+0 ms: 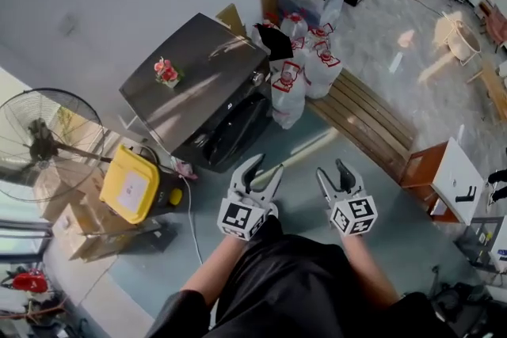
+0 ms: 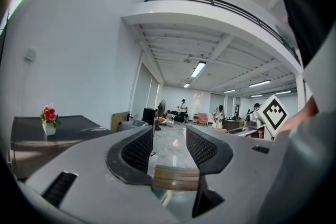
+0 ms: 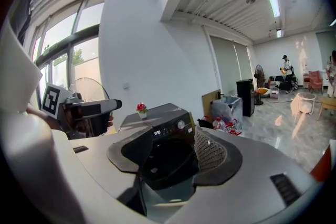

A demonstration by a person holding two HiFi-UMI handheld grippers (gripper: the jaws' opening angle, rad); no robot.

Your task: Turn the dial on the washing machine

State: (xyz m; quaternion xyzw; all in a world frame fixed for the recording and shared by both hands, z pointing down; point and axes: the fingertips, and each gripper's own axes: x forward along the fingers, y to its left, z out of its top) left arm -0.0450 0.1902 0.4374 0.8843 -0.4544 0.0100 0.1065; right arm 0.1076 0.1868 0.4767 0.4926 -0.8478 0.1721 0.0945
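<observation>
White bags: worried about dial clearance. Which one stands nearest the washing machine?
The front white bag, right beside the washing machine; the other bags stand farther off.

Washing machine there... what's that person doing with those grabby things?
A person holds tongs in each hand and faces the washing machine. The left tongs and the right tongs are both open and empty, some way off from it. The dial on its front panel is not yet touched. A small flower pot sits on top.
</observation>
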